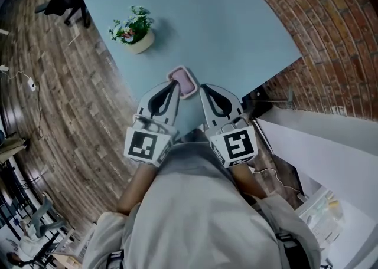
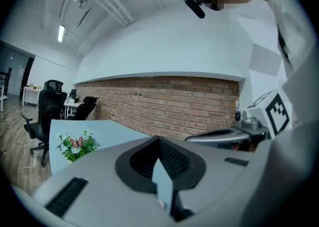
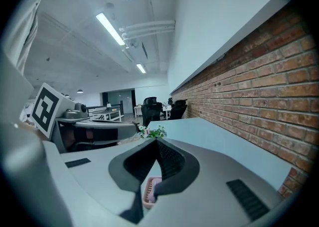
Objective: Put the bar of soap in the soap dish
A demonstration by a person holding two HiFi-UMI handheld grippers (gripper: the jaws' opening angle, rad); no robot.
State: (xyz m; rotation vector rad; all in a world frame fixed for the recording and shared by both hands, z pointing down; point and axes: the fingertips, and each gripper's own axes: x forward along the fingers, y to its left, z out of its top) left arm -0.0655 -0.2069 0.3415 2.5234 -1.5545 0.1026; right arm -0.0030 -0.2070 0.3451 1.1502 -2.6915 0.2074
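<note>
A pink soap dish (image 1: 183,80) lies near the front edge of the light blue table (image 1: 224,26). Its middle looks paler and lilac; I cannot tell whether that is the soap bar. My left gripper (image 1: 175,84) is shut and empty, its tips just left of the dish. Just right of the dish is my right gripper (image 1: 202,87), also shut and empty. Both are held above the table's near edge and point almost level. In the right gripper view a ribbed part of the dish (image 3: 151,191) shows below the closed jaws. The left gripper view shows only bare table through its jaw window.
A potted flowering plant (image 1: 134,29) stands further back on the left of the table, also seen as the plant (image 2: 77,145) and plant (image 3: 152,132). A brick wall (image 1: 331,20) runs along the right. Office chairs (image 2: 50,104) stand on the wooden floor at left. A white desk (image 1: 331,161) is at lower right.
</note>
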